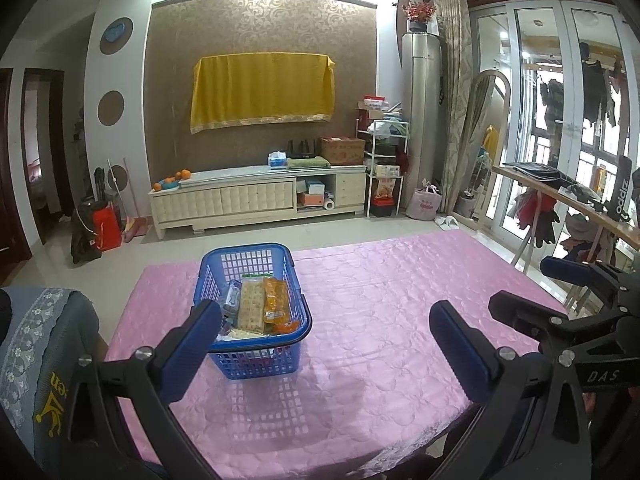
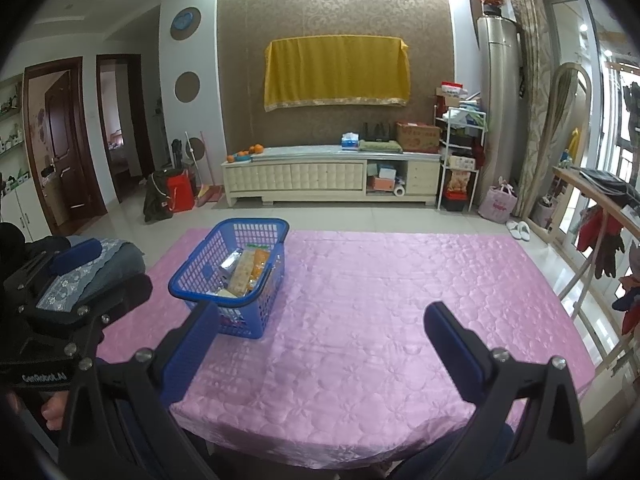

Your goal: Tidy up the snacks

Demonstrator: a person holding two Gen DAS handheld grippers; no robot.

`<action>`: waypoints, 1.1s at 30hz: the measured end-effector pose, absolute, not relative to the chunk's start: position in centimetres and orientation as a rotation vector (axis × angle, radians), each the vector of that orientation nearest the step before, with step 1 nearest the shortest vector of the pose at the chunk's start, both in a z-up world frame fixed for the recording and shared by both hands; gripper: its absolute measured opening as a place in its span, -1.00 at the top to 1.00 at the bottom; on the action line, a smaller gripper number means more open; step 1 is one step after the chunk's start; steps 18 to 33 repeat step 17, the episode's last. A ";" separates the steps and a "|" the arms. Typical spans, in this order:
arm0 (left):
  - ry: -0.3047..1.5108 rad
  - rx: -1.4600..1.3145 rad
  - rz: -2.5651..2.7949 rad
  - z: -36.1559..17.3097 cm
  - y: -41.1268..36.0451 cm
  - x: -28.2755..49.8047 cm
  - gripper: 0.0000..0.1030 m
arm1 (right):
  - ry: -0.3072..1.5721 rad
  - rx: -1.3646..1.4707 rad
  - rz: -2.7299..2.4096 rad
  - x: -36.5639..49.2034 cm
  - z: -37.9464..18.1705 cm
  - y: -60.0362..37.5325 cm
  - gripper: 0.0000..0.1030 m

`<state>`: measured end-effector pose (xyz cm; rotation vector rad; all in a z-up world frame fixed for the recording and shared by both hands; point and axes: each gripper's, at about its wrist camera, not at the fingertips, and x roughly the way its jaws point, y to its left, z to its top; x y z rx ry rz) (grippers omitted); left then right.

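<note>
On the pink quilted tablecloth a blue plastic basket stands toward the left side of the table, holding several snack packets: a pale cracker pack lies along its middle with an orange packet just beside it on the right and a silvery packet on the left. The left gripper hangs above the near part of the table with its blue-padded fingers spread wide and nothing between them; its left finger overlaps the basket's near left corner in the picture, though whether it touches cannot be told. The right gripper is likewise spread and empty, over bare cloth, with the basket ahead and to its left. The left wrist view shows the packets from closer and more from above, and also the other gripper's black frame at its right edge; it shows a chair back with a grey lace cover at its left. The right wrist view shows the left gripper's body at its left edge with fingertips of a hand beneath it, and far more of the bare right half of the table. Both views show the cream TV cabinet and the yellow cloth on the wall behind.
</note>
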<state>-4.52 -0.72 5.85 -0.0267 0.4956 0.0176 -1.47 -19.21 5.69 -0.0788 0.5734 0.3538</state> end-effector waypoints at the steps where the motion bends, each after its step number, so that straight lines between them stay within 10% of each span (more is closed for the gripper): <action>1: 0.496 -0.027 0.018 5.8 -0.7 -4.5 -1.00 | 0.575 -0.080 0.353 -1.5 5.7 -19.2 -1.00; 33: 0.503 -0.026 0.018 5.8 -0.8 -4.6 -1.00 | 0.579 -0.077 0.355 -1.7 5.8 -19.4 -1.00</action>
